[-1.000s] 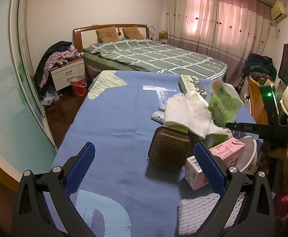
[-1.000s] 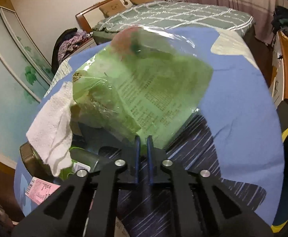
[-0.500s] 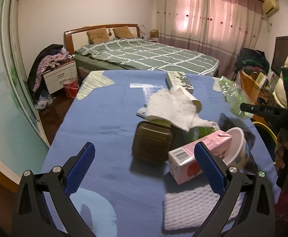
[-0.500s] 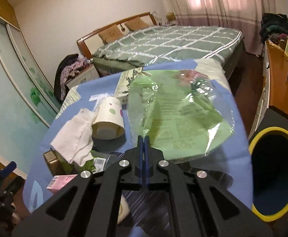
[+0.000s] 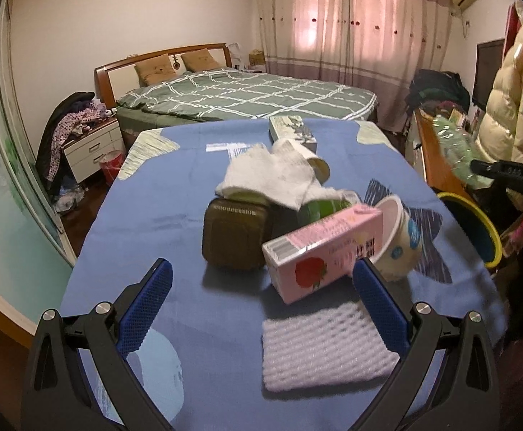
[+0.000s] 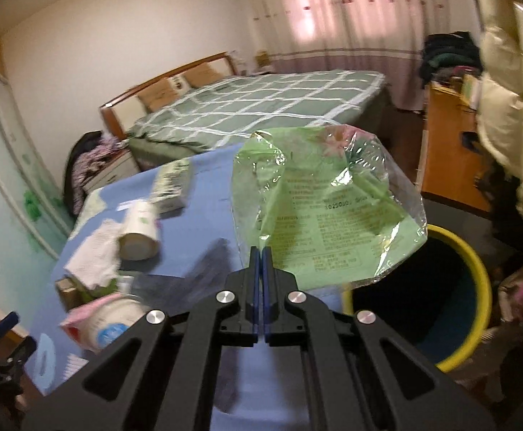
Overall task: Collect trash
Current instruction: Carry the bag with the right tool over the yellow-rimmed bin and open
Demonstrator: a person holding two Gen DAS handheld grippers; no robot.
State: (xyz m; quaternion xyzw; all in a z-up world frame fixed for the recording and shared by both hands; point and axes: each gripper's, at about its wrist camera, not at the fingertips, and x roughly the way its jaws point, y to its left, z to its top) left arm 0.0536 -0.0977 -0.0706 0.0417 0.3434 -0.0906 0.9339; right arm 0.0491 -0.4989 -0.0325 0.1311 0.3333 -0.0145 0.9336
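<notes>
The right claw is pinching the green plastic wrapper shut by its lower edge, holding it off the desk's right edge beside the yellow-rimmed bin, probably for dropping. The left claw is gaping empty before the pink carton.

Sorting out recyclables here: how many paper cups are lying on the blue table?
2. One paper cup lies on its side, partly under the white paper towel; the other cup tilts against the pink carton. More may hide in the pile.
</notes>
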